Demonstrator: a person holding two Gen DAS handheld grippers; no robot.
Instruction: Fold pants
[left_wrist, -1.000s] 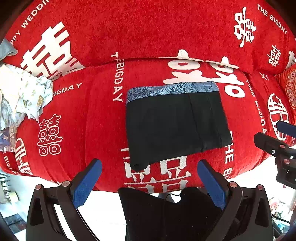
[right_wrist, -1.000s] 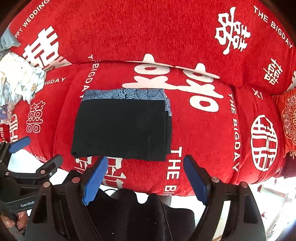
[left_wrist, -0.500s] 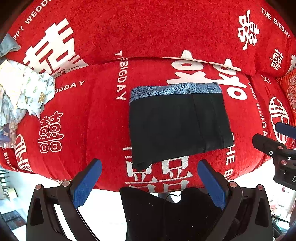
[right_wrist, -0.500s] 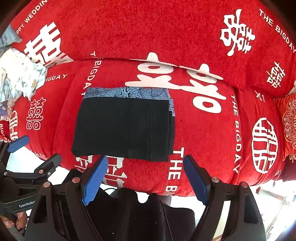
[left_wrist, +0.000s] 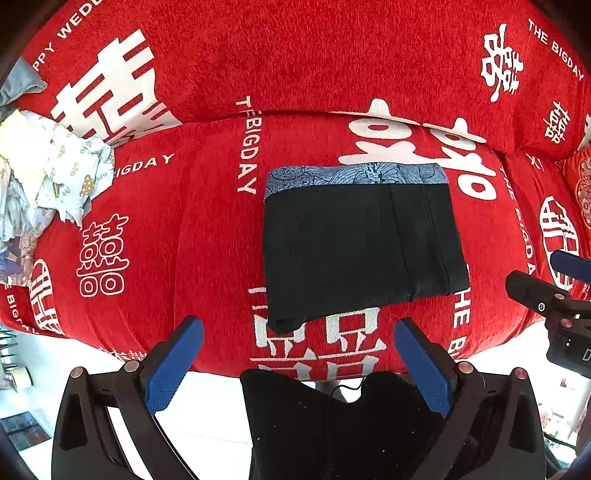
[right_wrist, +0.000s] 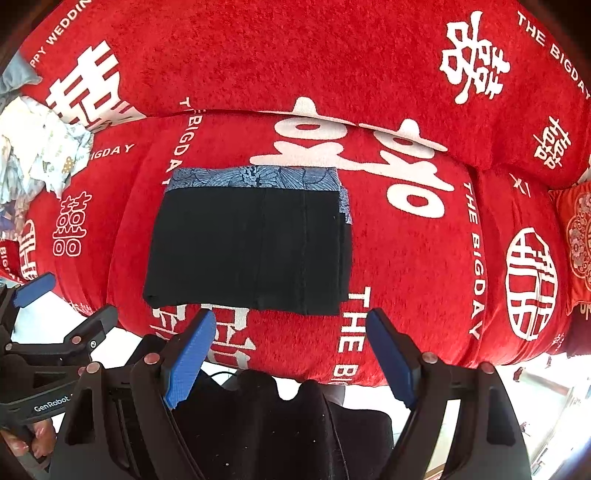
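Nearest the cameras, both tongs point down over the front edge of a red sofa cover (left_wrist: 207, 229). The left gripper (left_wrist: 295, 354) has its blue pads spread wide with nothing between them, and the right gripper (right_wrist: 291, 350) likewise stands wide open and empty. Below them a person's dark-clothed legs (right_wrist: 280, 424) show against a pale floor. Just beyond the fingertips, the black pants (left_wrist: 362, 247) lie folded into a flat rectangle on the seat cushion, apart from both grippers, with a blue patterned waistband (left_wrist: 354, 173) along the far edge. Farther left, crumpled pale printed clothes (left_wrist: 48, 177) sit in a heap. Behind everything rises the red backrest (right_wrist: 277, 55) with white lettering.
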